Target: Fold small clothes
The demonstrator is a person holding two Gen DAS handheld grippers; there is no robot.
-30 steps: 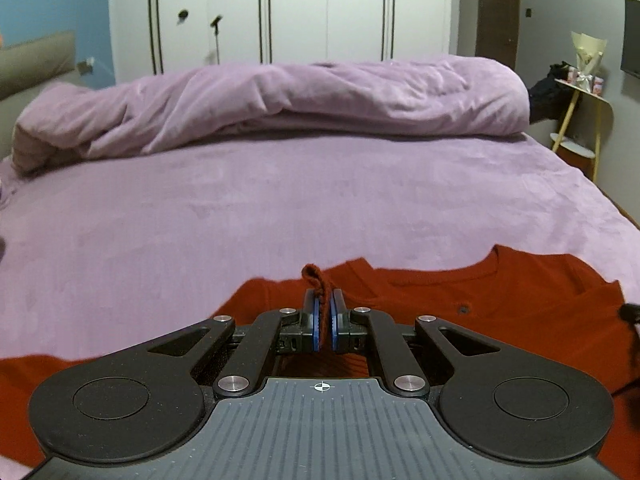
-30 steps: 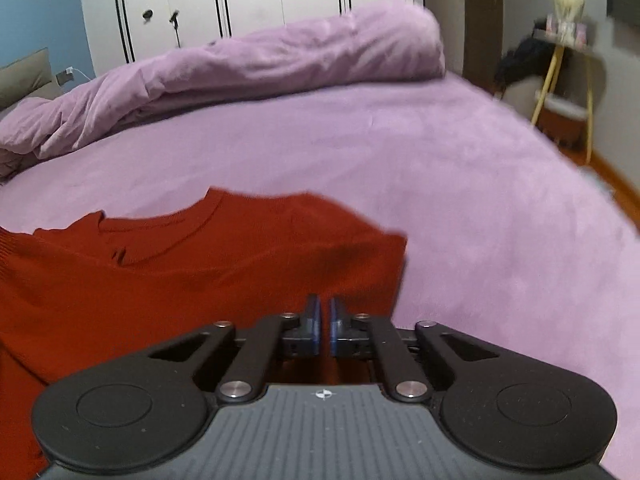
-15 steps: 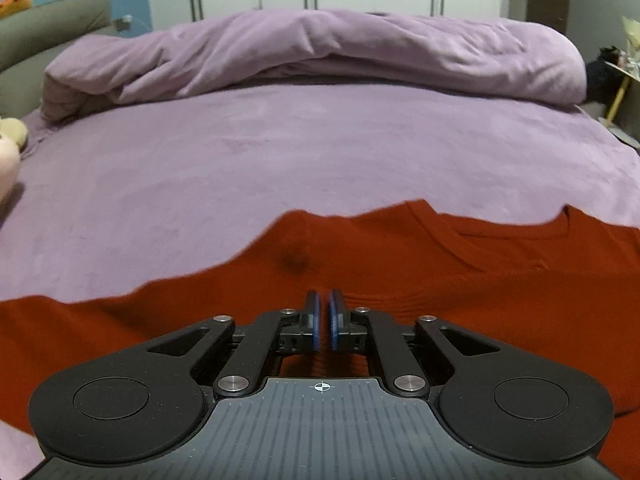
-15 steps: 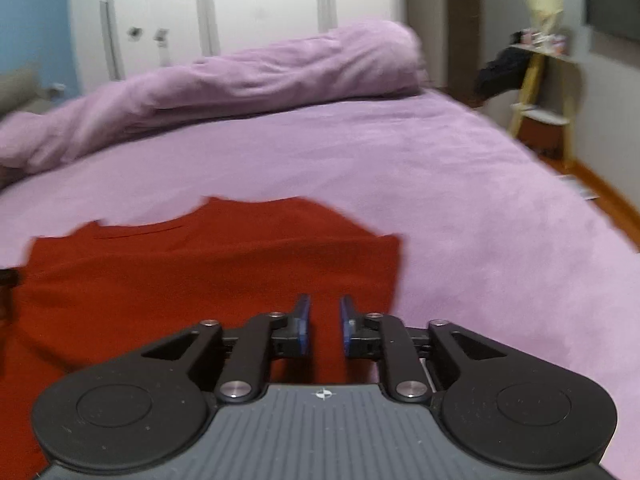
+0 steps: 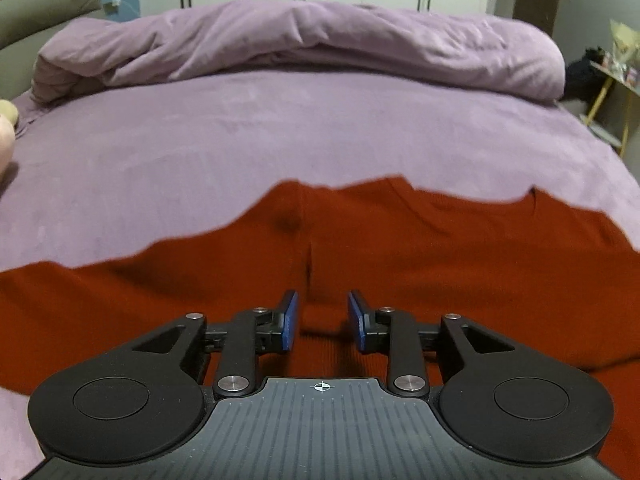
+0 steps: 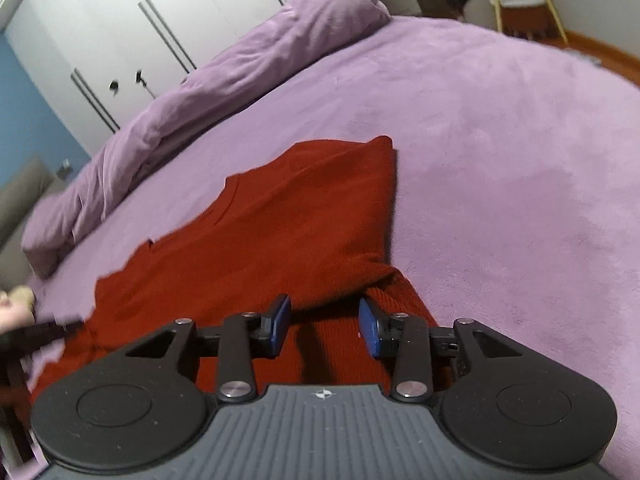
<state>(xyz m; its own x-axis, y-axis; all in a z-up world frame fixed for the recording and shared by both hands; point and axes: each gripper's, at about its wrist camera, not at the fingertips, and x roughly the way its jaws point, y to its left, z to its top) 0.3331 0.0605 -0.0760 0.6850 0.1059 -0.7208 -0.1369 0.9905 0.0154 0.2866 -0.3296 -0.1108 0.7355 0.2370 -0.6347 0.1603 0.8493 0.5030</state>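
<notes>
Both tongs (image 5: 322, 320) (image 6: 324, 326) parted, empty; only right view shows sweater (image 6: 280, 216) side edge.

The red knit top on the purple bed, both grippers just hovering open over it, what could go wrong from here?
1. The red knit top lies rumpled, a crease running up its middle; folding now may lock wrinkles in.
2. The right gripper sits over a bunched fold, so closing might pinch several layers.
3. The left gripper, low over the fabric, could also snag the plush purple bedspread.

A bed (image 5: 280, 132) in lilac sheeting carries a bunched lilac duvet (image 5: 304, 36) and a flat red sweater (image 5: 440, 256).
</notes>
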